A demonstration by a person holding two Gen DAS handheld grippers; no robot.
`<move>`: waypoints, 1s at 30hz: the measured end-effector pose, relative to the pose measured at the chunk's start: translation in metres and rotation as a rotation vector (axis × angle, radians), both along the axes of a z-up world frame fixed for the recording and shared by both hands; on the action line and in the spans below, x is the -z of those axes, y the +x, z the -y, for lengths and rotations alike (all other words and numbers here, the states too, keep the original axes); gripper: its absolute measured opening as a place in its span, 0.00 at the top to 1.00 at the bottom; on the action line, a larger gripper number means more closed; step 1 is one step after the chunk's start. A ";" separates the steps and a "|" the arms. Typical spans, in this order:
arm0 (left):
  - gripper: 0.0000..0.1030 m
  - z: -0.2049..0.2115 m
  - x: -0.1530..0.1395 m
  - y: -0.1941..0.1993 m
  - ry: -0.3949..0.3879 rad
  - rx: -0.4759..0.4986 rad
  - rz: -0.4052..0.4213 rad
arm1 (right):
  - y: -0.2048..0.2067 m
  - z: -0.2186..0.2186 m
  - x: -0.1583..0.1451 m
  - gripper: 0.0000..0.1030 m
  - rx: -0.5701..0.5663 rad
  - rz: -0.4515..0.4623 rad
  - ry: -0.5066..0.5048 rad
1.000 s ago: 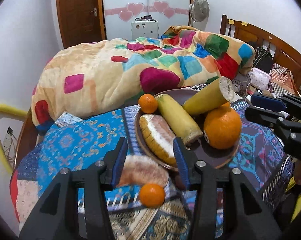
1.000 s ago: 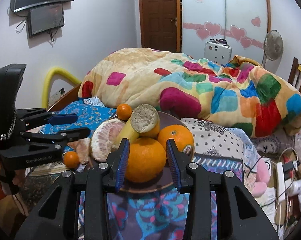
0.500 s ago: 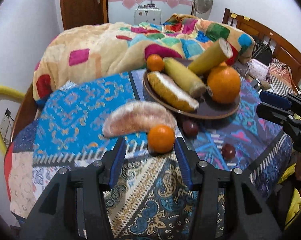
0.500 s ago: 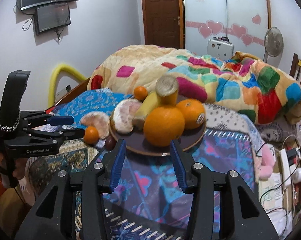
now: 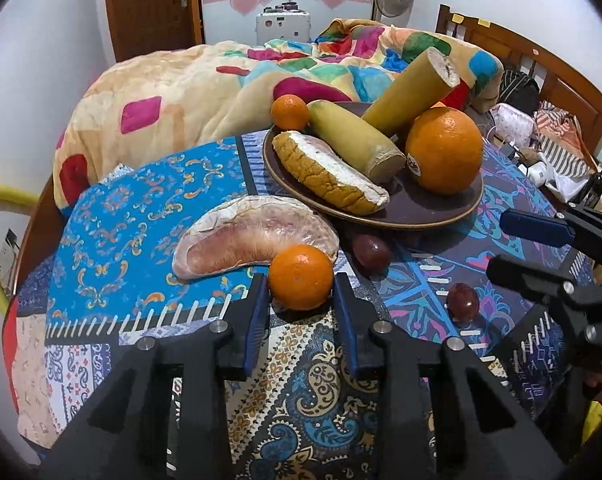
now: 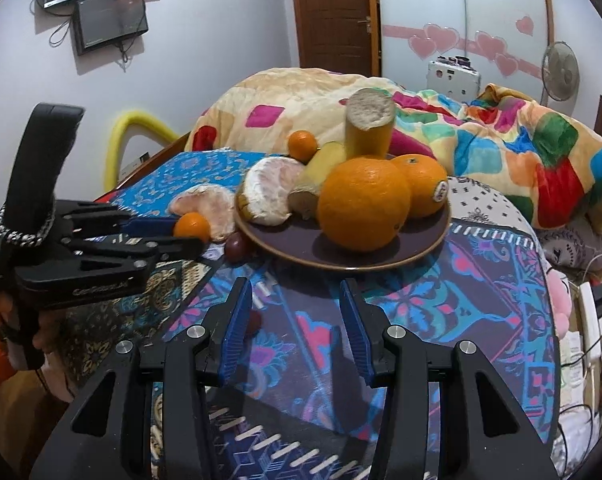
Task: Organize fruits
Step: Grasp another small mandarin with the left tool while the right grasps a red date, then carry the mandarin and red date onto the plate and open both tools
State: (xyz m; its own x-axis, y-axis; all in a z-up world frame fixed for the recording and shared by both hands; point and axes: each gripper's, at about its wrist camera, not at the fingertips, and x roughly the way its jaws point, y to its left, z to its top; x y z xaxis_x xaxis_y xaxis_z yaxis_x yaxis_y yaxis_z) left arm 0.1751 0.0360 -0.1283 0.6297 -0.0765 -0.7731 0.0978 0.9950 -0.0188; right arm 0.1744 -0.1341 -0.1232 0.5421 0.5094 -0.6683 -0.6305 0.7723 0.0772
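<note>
**Mandarin in the closing jaws: watch for a roll or a squash**

Your left gripper [image 5: 301, 304] is closing around the mandarin [image 5: 300, 277] on the cloth [image 5: 113, 216], near the front edge. The fruit sits between the blue pads, which look at or nearly at its sides; I cannot tell if they press yet, so treat it as not yet gripped. It is round and smooth-skinned. If one pad reaches it first, it may roll away toward the pomelo segment [image 5: 253, 236] just behind it, or pop toward you and off the table. Squeeze too hard and the soft skin may split.

The plate [image 5: 453, 210] lies farther back and right, already crowded: a large orange [image 5: 445, 150], two bananas [image 5: 357, 144], a peeled wedge [image 5: 325, 178] and a small mandarin [image 5: 289, 112] on the far rim. One banana leans on the others. Set your fruit down carelessly there and the stack could shift or the orange could roll off.

Your right gripper [image 6: 297, 332] hangs released over bare cloth, holding nothing. A dark plum [image 6: 255, 322] lies just beside its left pad, another [image 6: 237, 246] near the plate's edge; either could be knocked away. The two grippers work close together, so mind a collision.
</note>
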 end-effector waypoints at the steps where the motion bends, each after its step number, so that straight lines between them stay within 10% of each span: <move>1: 0.69 0.000 0.000 -0.001 0.002 0.004 0.001 | -0.002 -0.001 0.001 0.59 -0.005 -0.002 0.002; 9: 0.69 0.001 -0.010 -0.023 -0.029 0.014 0.026 | -0.014 -0.012 0.012 0.61 -0.053 -0.037 -0.010; 16: 0.69 0.003 -0.015 -0.033 -0.052 0.024 0.037 | -0.017 -0.021 0.020 0.83 -0.075 -0.044 -0.037; 30: 0.69 0.019 -0.031 -0.024 -0.065 0.040 0.073 | -0.009 0.008 -0.001 0.85 -0.011 -0.006 0.007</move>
State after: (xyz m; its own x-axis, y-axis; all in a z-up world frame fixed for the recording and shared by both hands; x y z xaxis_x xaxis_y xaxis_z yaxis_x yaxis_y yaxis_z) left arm 0.1516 0.0169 -0.0976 0.6796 -0.1513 -0.7178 0.1412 0.9872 -0.0744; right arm 0.1653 -0.1418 -0.1219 0.5328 0.5196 -0.6679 -0.6381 0.7651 0.0862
